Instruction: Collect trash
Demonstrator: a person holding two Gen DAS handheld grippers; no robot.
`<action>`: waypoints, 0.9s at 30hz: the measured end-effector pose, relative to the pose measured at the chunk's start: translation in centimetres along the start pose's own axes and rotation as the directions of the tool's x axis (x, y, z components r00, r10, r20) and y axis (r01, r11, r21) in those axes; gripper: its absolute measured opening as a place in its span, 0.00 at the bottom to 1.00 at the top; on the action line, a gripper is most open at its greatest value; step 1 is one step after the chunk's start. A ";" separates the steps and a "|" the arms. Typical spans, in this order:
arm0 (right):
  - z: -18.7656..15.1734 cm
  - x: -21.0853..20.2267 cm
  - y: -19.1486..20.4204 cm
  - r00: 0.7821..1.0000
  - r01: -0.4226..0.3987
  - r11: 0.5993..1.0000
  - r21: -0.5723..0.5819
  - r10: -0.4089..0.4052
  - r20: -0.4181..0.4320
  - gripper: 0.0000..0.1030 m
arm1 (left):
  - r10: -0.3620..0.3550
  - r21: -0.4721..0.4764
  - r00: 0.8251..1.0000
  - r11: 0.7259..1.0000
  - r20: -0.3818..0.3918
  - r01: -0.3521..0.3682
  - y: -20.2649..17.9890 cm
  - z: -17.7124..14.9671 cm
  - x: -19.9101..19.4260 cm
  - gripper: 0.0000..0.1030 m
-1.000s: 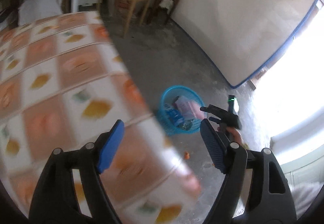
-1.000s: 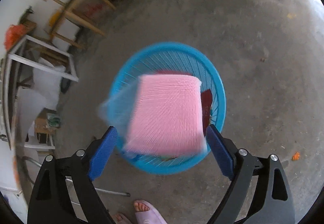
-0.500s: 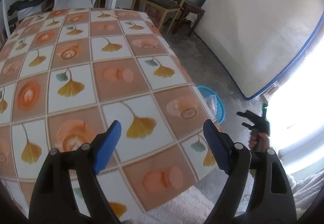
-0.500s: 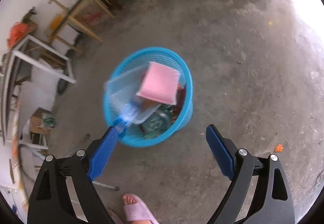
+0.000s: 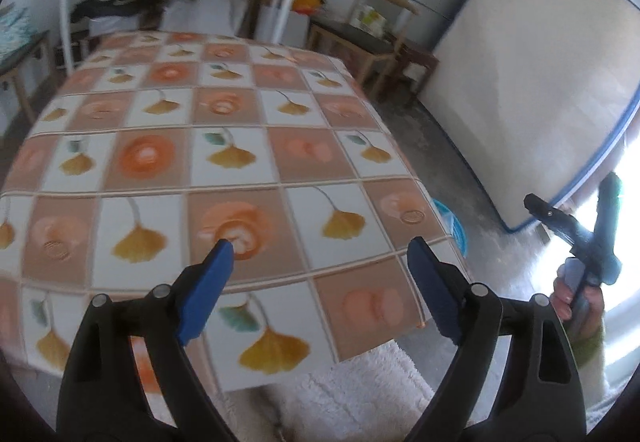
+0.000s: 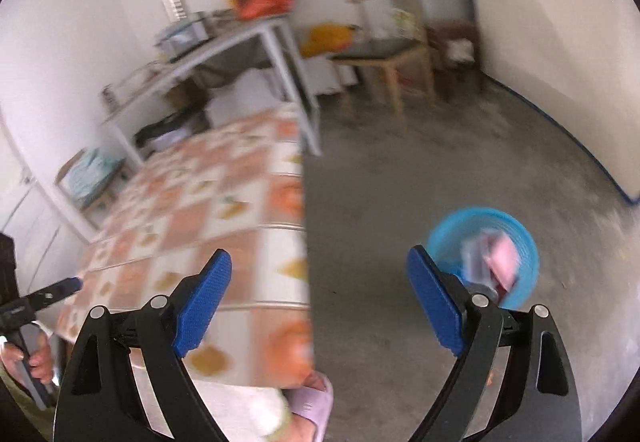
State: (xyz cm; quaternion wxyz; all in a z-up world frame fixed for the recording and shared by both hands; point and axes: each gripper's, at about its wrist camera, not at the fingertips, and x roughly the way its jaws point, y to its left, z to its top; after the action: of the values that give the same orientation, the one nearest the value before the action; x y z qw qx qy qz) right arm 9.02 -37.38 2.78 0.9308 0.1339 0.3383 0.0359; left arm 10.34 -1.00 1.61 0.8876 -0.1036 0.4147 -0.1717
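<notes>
Both the left gripper [image 5: 320, 274] and right gripper [image 6: 318, 282] gape empty; trash in the bin [image 6: 520, 238] beside the table's [image 5: 224, 138] corner looks light, crushable, best pinched by an edge.

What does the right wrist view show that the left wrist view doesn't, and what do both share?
Only the right wrist view shows inside the blue basket, where the pink trash lies, and a lilac slipper. Only the left wrist view shows the whole table top and the white rug. Both show the tablecloth, the basket, and each gripper, left and right, open and empty.
</notes>
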 end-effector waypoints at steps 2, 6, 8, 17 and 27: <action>0.0 -0.7 2.2 1.000 0.006 0.999 -0.032 -0.006 0.017 0.84 | 0.005 -0.014 1.000 1.000 0.026 -0.005 -0.3 -0.1 -0.9 0.86; -0.5 -3.8 5.1 0.991 0.103 0.993 -0.057 -0.098 0.090 0.90 | -0.002 0.006 0.996 1.000 0.092 0.002 -2.6 0.2 -2.5 0.91; -1.2 -5.8 5.9 0.978 0.170 0.983 -0.068 -0.160 0.132 0.94 | -0.027 0.035 0.994 0.999 0.110 0.023 -4.4 0.1 -3.1 0.92; -8.5 -10.7 6.1 0.913 0.392 0.920 0.025 -0.392 0.114 0.94 | 0.017 0.110 0.999 0.994 0.039 -0.022 -10.5 -4.0 -2.7 0.92; -9.4 -8.8 5.3 0.910 0.413 0.910 0.041 -0.414 0.019 0.94 | 0.139 0.143 0.990 0.980 0.018 -0.140 -11.7 -6.4 -2.2 0.92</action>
State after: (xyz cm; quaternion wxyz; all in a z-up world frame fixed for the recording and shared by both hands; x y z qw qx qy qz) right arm -3.61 -31.56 2.81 0.9192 0.0767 0.3470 -0.1696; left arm 1.52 -11.21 2.87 0.9042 -0.0106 0.4039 -0.1384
